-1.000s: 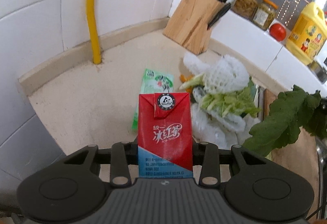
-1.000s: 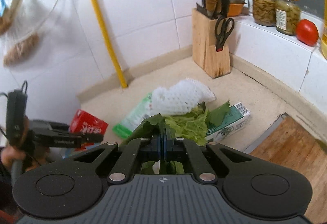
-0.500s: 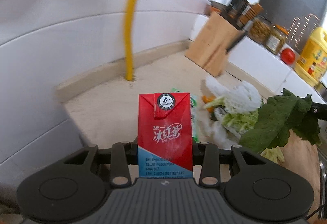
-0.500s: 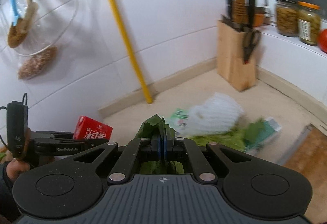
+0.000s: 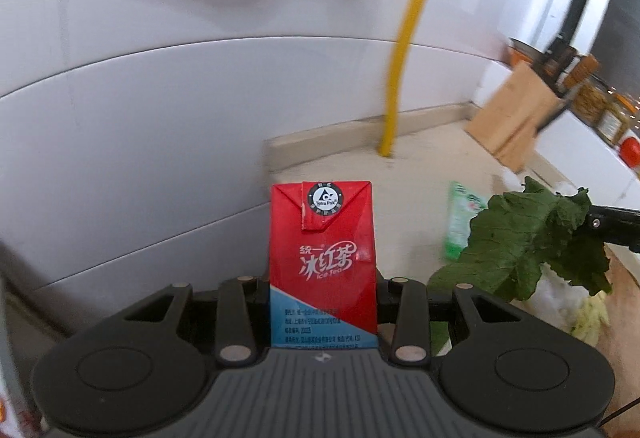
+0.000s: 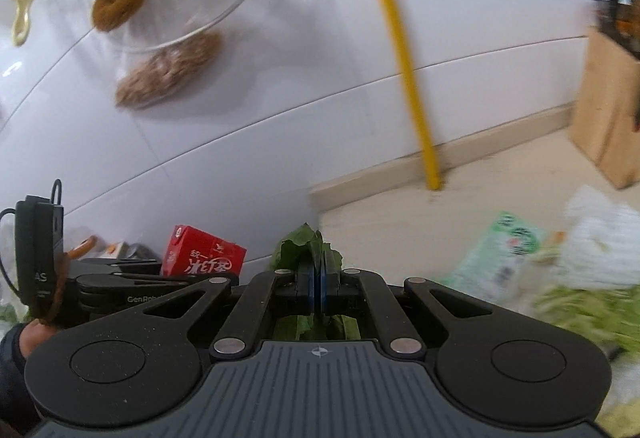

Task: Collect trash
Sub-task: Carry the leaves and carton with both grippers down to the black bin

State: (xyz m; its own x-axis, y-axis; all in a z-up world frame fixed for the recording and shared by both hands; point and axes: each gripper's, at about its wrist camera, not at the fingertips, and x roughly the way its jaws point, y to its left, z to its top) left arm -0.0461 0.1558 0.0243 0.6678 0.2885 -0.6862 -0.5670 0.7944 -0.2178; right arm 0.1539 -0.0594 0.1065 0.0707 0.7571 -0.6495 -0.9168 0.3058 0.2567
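My left gripper (image 5: 323,290) pinched the red carton (image 5: 323,262); my right gripper (image 6: 318,288) squeezed a leaf (image 6: 308,244). More trash (image 6: 496,262) lay at three o'clock.

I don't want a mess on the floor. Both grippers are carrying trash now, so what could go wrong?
The leaf is floppy, pinched only at one spot by the right gripper, so it might tear or slip out. The carton sticks far out of the left gripper, gripped near its bottom end; a bump against the wall could knock it loose.
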